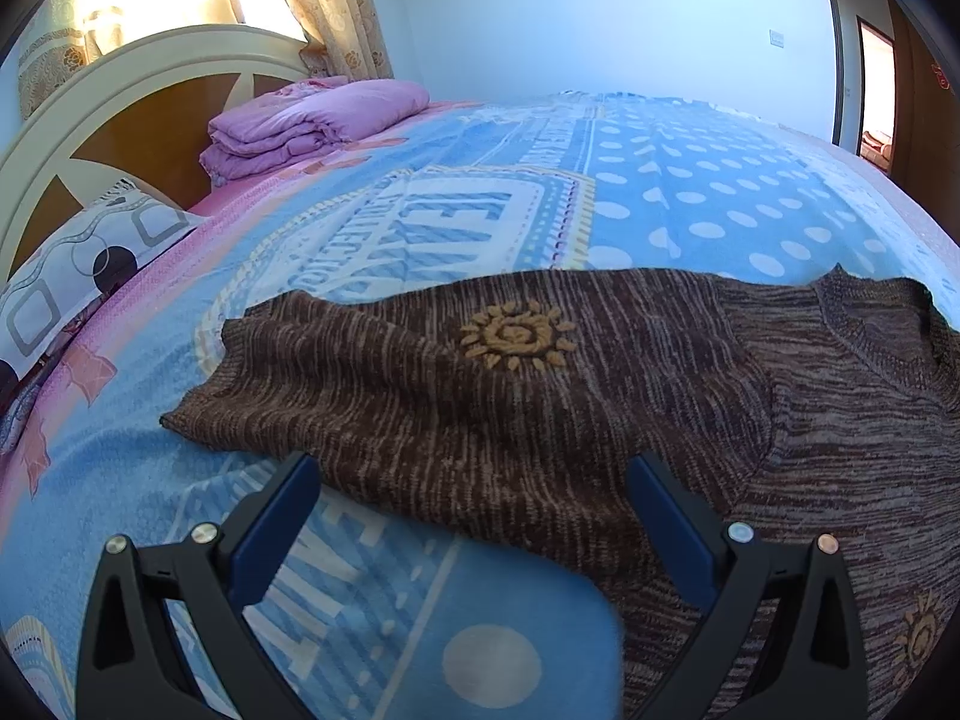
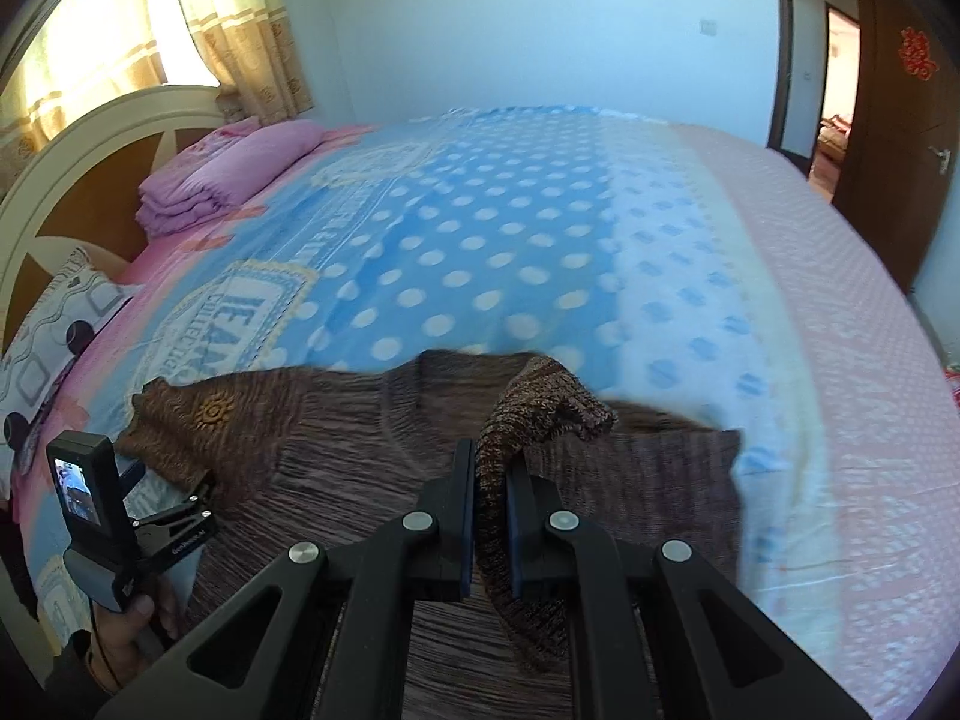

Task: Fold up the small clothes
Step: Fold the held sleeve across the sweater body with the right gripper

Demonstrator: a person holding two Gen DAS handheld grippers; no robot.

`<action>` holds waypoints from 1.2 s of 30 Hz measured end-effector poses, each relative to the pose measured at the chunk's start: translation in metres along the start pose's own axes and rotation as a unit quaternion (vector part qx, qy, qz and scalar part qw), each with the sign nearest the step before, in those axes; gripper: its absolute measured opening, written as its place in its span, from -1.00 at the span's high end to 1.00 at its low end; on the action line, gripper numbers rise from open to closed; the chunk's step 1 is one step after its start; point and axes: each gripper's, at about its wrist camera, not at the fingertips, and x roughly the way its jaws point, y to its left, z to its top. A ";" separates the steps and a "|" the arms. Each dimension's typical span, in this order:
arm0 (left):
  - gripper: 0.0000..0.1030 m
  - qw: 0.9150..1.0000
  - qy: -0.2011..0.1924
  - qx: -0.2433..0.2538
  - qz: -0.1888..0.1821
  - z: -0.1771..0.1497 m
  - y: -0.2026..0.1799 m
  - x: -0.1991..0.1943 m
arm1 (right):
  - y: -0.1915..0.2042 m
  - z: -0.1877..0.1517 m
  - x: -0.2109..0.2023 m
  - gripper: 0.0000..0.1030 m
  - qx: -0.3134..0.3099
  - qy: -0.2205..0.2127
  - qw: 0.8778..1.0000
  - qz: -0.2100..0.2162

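Note:
A small brown knit sweater (image 1: 540, 396) with a yellow sun motif (image 1: 516, 336) lies flat on the bed; its left sleeve stretches out to the left. My left gripper (image 1: 474, 474) is open, its blue-padded fingers either side of the sleeve's near edge, just above the cloth. In the right wrist view the sweater (image 2: 360, 456) lies below my right gripper (image 2: 489, 462), which is shut on the right sleeve (image 2: 540, 414) and holds it lifted above the sweater's body. The left gripper (image 2: 192, 492) also shows there at the lower left, held in a hand.
The bed has a blue dotted blanket (image 1: 690, 204). A folded pink quilt (image 1: 312, 114) and a patterned pillow (image 1: 78, 276) lie by the white headboard (image 1: 120, 78). A wooden door (image 2: 894, 120) stands open at the right.

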 end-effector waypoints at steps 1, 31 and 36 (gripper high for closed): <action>-1.00 1.000 0.002 -0.001 0.001 0.000 0.000 0.001 | 0.010 -0.004 0.015 0.85 -0.001 0.005 1.000 0.006; -1.00 0.984 -0.016 0.175 -0.039 0.000 -0.145 -0.059 | -0.119 -0.211 -0.041 0.68 0.036 0.053 0.998 -0.022; -1.00 0.982 0.001 0.191 0.005 -0.012 -0.162 -0.040 | -0.122 -0.217 -0.071 0.98 0.017 0.028 0.998 -0.062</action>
